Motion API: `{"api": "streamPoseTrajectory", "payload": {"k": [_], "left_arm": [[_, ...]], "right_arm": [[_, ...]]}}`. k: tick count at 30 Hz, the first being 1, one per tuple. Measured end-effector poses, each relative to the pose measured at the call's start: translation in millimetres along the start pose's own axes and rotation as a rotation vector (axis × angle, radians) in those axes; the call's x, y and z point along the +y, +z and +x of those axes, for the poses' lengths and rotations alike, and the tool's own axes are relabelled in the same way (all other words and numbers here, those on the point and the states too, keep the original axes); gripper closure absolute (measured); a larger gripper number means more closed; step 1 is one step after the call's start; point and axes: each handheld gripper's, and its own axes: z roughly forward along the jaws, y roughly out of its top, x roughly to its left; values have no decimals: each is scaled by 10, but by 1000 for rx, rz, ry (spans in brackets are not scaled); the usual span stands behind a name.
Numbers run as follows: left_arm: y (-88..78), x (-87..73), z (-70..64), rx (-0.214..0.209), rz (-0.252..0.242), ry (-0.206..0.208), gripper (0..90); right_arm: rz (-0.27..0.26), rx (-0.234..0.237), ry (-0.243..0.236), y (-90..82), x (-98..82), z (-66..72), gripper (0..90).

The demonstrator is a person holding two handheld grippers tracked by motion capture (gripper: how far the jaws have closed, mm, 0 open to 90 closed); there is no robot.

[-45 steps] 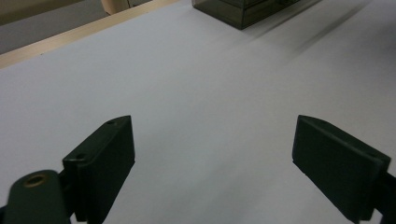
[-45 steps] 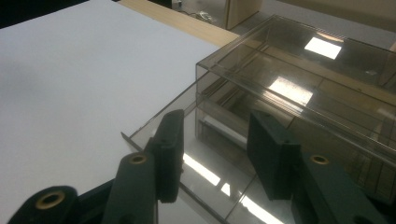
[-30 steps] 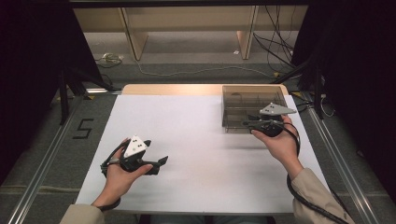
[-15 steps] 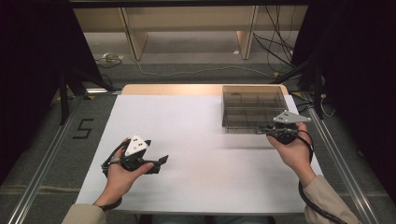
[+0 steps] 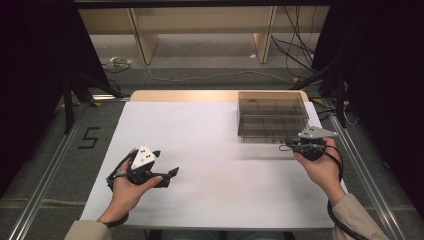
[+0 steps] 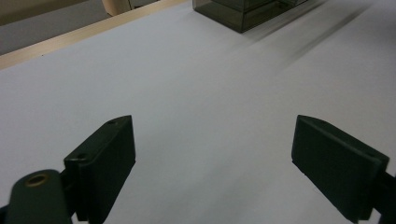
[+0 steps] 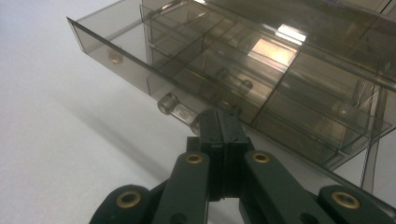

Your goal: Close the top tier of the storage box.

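A smoky clear plastic drawer box (image 5: 272, 117) stands at the far right of the white tabletop (image 5: 215, 150). In the right gripper view its front (image 7: 261, 60) is close ahead, with one drawer sticking out a little and a round clear knob (image 7: 169, 103) just left of my jaw tips. My right gripper (image 5: 283, 148) (image 7: 219, 119) hovers at the box's near right corner, jaws pressed together with nothing between them. My left gripper (image 5: 170, 175) (image 6: 215, 154) rests low over the near left of the table, jaws wide apart and empty. The box (image 6: 243, 11) is far off in its view.
The table's wooden far edge (image 5: 185, 95) borders grey floor with cables (image 5: 210, 77) and furniture legs. A metal rail (image 5: 45, 185) runs along the left side, beside a floor mark "5" (image 5: 89, 137). Dark curtains flank both sides.
My right gripper has drawn back from the box front, moving right and toward the person, and its jaws have come together. The left hand has stayed put.
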Motion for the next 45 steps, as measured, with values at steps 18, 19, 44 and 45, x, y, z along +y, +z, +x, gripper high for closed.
{"api": "streamPoseTrajectory", "payload": {"k": [18,19,44,45], "left_arm": [[13,3,2,-3,1,-3,137],[13,3,4,-3,0,-3,137],[17,6,6,-2,2,-7,140],[19,5,6,-3,2,-7,139]], "right_arm": [[24,-21,-26,98,-22,17,900],[23,-21,-25,99,-21,19,900],[14,-42,-22,140,18,13,900],[14,-44,-22,143,21,12,900]]}}
